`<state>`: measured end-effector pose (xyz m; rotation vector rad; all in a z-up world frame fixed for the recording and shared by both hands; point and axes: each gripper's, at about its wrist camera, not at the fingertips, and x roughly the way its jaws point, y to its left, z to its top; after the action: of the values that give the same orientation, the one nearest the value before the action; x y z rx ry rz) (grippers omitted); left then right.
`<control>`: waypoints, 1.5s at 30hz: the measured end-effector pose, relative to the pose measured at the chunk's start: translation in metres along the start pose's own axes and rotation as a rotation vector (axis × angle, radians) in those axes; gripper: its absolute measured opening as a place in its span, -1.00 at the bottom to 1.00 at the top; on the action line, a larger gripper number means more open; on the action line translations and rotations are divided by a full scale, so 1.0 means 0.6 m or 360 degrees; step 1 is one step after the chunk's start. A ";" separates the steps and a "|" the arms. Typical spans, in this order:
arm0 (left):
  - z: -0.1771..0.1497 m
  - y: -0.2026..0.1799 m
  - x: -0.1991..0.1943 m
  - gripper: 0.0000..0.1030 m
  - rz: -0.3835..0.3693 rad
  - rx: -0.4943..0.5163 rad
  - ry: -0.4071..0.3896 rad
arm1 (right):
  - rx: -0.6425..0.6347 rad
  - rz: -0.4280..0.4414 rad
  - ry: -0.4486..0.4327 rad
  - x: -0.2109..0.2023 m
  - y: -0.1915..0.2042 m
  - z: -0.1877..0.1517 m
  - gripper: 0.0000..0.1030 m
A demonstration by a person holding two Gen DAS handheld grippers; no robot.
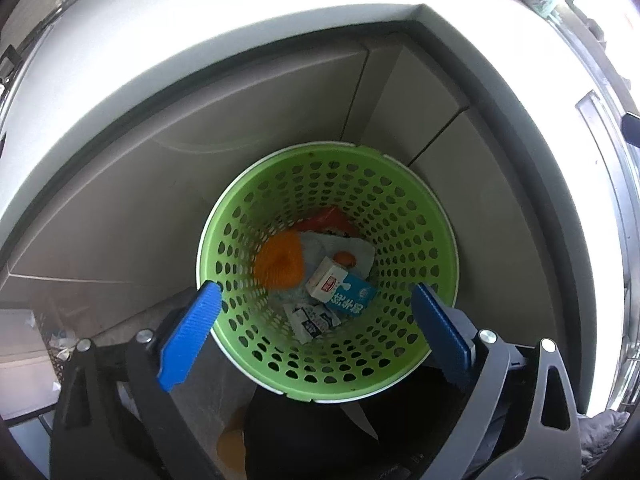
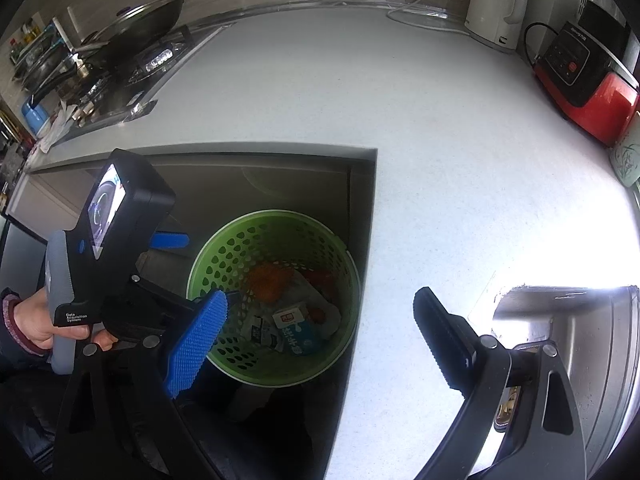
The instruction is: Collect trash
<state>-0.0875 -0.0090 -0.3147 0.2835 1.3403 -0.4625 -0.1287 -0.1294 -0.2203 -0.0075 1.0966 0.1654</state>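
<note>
Where the counter (image 2: 440, 160) is notched, a green bin (image 1: 400, 200) stands below, cabinet doors (image 1: 280, 120) behind it. Kettle (image 2: 500, 4) and red cooker (image 2: 588, 80) sit beyond. Left gripper (image 1: 316, 296) hovers over the bin, jaws wide, empty; right gripper (image 2: 320, 304) likewise. Inside: blue-white carton (image 1: 340, 286), orange trash (image 1: 278, 264). Handle label: "Data Acquisition System".

Plastic, paper and speckled stone-look surfaces

The green basket (image 1: 420, 216) is perforated matt plastic; inside lie a printed paper carton (image 1: 348, 292) and crumpled glossy wrappers (image 1: 312, 318). The bench (image 2: 440, 140) looks smooth, speckled, matt. The tool pads (image 2: 196, 340) are ribbed blue rubbery plastic.
</note>
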 end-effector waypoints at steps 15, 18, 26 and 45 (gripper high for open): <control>0.025 0.025 -0.120 0.78 0.0122 -0.0113 -0.0276 | 0.0007 -0.0017 -0.0087 -0.023 -0.013 0.023 0.82; 0.037 0.033 -0.179 0.84 0.0160 -0.0164 -0.0417 | 0.0023 -0.0026 -0.0136 -0.035 -0.021 0.034 0.82; 0.054 0.037 -0.255 0.85 0.0232 -0.0249 -0.0593 | 0.0027 -0.0026 -0.0239 -0.059 -0.033 0.053 0.90; 0.123 0.035 -0.546 0.85 0.0689 -0.0587 -0.1218 | -0.0021 0.0022 -0.0877 -0.261 0.007 0.224 0.95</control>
<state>-0.0653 0.0279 0.0190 0.0647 0.5661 0.0591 -0.0802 -0.1336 -0.0199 0.0324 0.5457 0.1740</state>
